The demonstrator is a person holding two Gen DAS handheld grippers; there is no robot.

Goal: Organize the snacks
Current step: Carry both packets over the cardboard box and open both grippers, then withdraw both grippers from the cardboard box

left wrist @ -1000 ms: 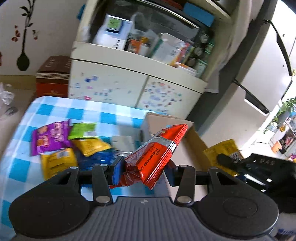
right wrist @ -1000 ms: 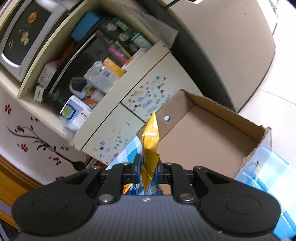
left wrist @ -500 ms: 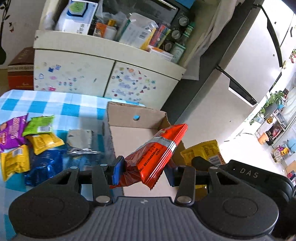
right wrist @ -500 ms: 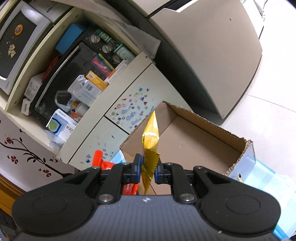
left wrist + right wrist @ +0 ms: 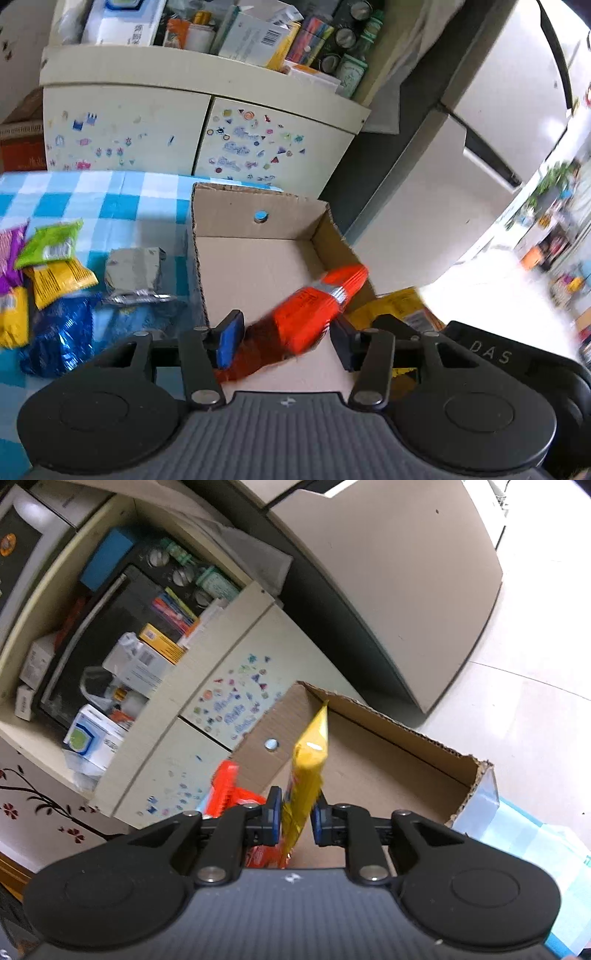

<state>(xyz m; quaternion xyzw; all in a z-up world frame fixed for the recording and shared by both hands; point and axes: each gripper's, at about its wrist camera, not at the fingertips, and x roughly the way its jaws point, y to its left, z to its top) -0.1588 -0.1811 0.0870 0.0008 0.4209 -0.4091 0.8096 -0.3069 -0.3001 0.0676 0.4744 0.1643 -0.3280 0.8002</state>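
On the checked bench (image 5: 122, 199), loose packets (image 5: 55, 266) wait at the left beside the cardboard box (image 5: 258, 266). The left gripper (image 5: 286, 338) has just been opening – jaws parted, the orange packet (image 5: 310, 317) tipping free over the box. The right gripper (image 5: 293, 818) has also been opening – the yellow packet (image 5: 308, 771) stands loose between its jaws, above the box too. This looks like the drop-off; next, lift clear and return for the pile. The box walls stand nearest.
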